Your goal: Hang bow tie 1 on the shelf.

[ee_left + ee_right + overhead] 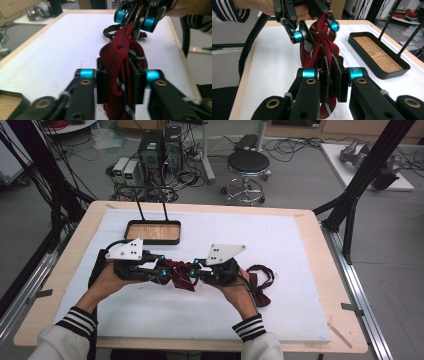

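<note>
here, near the middle of the white-padded surface (280,245), a dark red striped necktie (177,274) is stretched between two hand-held grippers. the left hand-held gripper (159,271) sits at about nine o'clock from the tie's bunched middle, the right hand-held gripper (194,270) at about three o'clock, and their tips face each other closely across the cloth.

in the left gripper view, the left hand-held gripper (119,86) has its two black jaws pressed onto a thick fold of the necktie (119,58), which rises between them and runs toward twelve o'clock, where the other hand-held gripper (135,21) pinches it as well. a knot-like twist shows in the cloth just below that far gripper.

in the right gripper view, the right hand-held gripper (331,80) is closed on the necktie (319,47) too, the fabric squeezed between its pads and hanging out below. at twelve o'clock the left hand-held gripper (315,30) clamps the same cloth just beyond a twisted knot.

the rest of the tie trails off on the surface at about four o'clock from the right hand (235,287), ending in a dark loop. a black tray with a wooden bottom (152,231) and a tall wire handle lies at about eleven o'clock from the grippers, well apart from the tie. striped cuffs (77,320) show at both wrists.
</note>
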Demonstrator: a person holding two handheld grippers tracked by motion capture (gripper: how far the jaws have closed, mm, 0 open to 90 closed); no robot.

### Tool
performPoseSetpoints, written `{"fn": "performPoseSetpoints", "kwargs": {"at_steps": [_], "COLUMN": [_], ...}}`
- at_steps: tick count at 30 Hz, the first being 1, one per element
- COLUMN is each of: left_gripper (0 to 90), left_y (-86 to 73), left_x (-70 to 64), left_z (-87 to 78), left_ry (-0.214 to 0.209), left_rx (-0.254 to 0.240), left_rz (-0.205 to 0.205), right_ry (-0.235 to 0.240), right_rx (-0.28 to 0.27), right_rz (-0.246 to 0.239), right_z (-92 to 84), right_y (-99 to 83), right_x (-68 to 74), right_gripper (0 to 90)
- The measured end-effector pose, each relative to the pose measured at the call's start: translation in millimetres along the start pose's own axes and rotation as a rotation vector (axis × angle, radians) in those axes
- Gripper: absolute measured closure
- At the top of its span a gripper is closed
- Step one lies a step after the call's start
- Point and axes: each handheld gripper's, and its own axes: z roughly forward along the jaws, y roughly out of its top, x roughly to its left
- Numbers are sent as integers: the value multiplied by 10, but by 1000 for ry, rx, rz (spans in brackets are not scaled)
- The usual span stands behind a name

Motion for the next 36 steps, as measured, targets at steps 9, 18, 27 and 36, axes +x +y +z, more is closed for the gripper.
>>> {"fn": "performPoseSetpoints", "kwargs": {"at_steps": [9, 18, 27, 36], "left_gripper": [791, 797, 796, 796], "left_y": [6, 9, 11, 12], "left_x": [11, 9, 14, 25], "left_z": [-20, -32, -73, -146], "left_ry": [-19, -4, 27, 65], "left_rx": [9, -1, -14, -38], "left_rz": [-63, -66, -70, -74], "right_ry": [6, 4, -83, -137], "right_rx": [-22, -24, -43, -75], "right_rz": [18, 23, 72, 84], "right_z": [16, 31, 66, -118], "right_y": [-7, -12, -23, -37], "right_x": [-20, -21, 24, 25], "right_gripper": [845, 771, 154, 108]}}
